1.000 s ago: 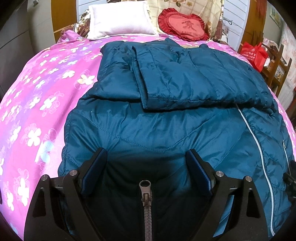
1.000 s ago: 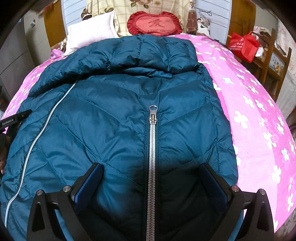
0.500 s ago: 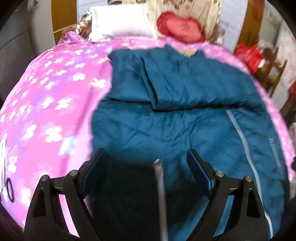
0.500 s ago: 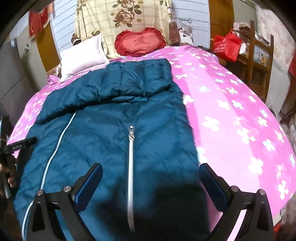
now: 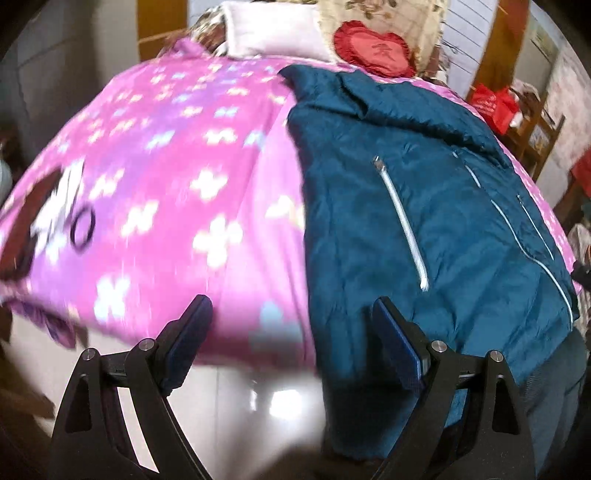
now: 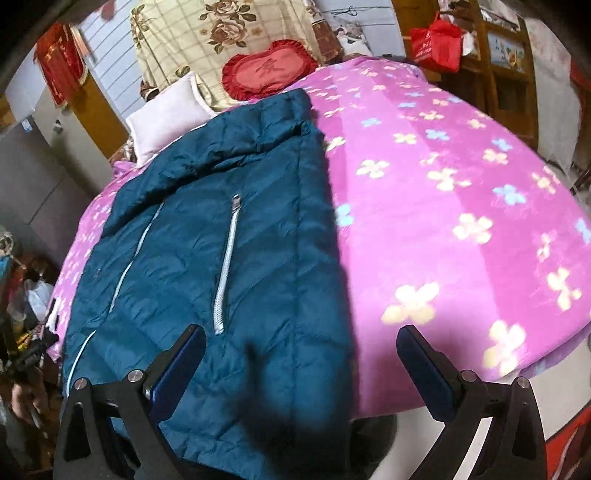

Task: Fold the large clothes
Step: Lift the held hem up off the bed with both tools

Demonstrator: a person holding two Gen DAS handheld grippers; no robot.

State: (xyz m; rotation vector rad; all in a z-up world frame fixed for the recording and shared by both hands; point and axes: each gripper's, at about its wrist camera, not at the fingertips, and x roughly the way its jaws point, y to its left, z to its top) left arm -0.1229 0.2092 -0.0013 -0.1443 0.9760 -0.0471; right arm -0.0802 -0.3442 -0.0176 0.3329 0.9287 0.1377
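Note:
A teal padded jacket lies lengthwise on a pink flowered bed cover, folded narrow, its sleeves laid across the far end. Silver zips run down its front. In the left wrist view my left gripper hangs open over the near left edge of the jacket and the bed's edge, with nothing between its fingers. In the right wrist view the jacket fills the left half, the pink cover the right. My right gripper stands open above the jacket's near right edge, holding nothing.
A white pillow and a red heart-shaped cushion sit at the head of the bed. A red bag rests on wooden furniture at the right. Pale floor shows below the bed's near edge. A person's hand appears at far left.
Both grippers have drawn back from over the jacket and apart, the left towards its left edge, the right towards its right edge. The jacket lies as before. Both stay open.

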